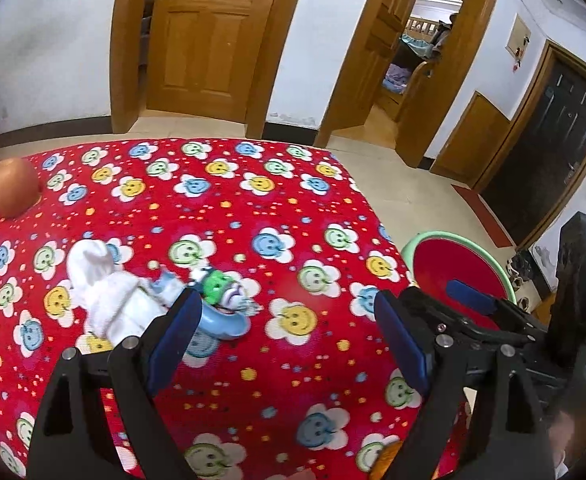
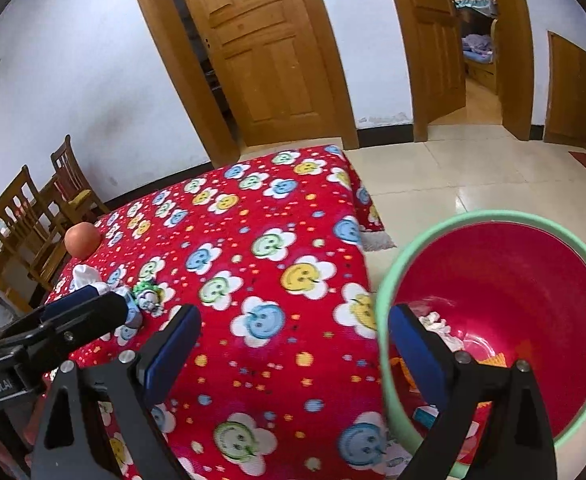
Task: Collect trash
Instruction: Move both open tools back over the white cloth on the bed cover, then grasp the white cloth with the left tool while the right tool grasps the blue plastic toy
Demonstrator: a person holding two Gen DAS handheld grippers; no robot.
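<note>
surface: table under red smiley-flower cloth (image 1: 277,208) | trash: crumpled white tissue (image 1: 101,292) and blue-green wrapper (image 1: 223,304) at near left; apple (image 1: 13,192) far left | red bin with green rim (image 2: 505,320) on floor, right of table, scraps inside | room: wooden doors (image 1: 205,36), chairs (image 2: 25,216), tiled floor | left gripper (image 1: 289,332) and right gripper (image 2: 293,348): jaws apart, empty

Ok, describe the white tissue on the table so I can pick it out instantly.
Start at the table's red smiley-flower cloth. Near its left side, below the orange fruit, lies a litter cluster. The crumpled tissue is its plain white piece, left of the blue-green wrapper.
</note>
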